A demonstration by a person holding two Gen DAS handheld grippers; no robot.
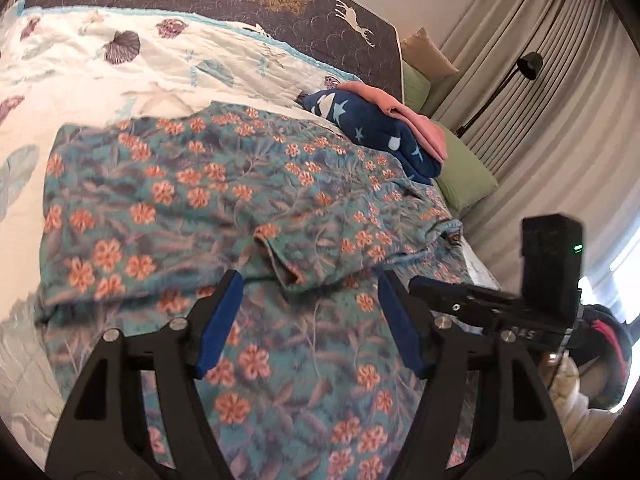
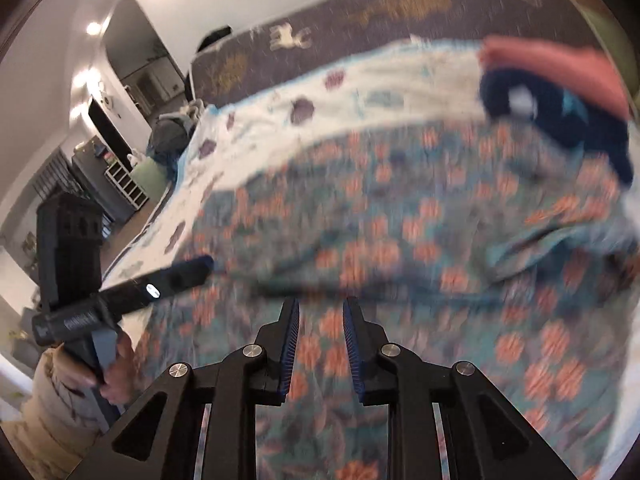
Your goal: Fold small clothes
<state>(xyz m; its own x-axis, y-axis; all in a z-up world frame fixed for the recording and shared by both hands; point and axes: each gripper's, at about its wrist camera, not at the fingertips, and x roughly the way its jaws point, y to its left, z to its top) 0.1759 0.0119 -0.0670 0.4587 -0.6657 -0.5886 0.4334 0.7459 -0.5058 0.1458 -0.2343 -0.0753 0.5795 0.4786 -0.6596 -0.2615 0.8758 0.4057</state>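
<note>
Floral garment (image 1: 208,200) lies spread near the bed's (image 1: 80,72) edge for folding; left hand-held gripper (image 1: 308,280) wide open, right hand-held gripper (image 2: 320,304) narrowly parted, both empty.

You are in a home bedroom. A bed (image 1: 72,92) fills both views, spread with a white seashell-print quilt (image 1: 132,68). Beyond the bed a dark cover with deer and trees (image 1: 280,8) runs along the wall. To the bed's right hang pleated curtains (image 1: 540,80) and a black floor lamp (image 1: 528,65); off its left corner stand white cubby shelves (image 2: 126,184).
</note>
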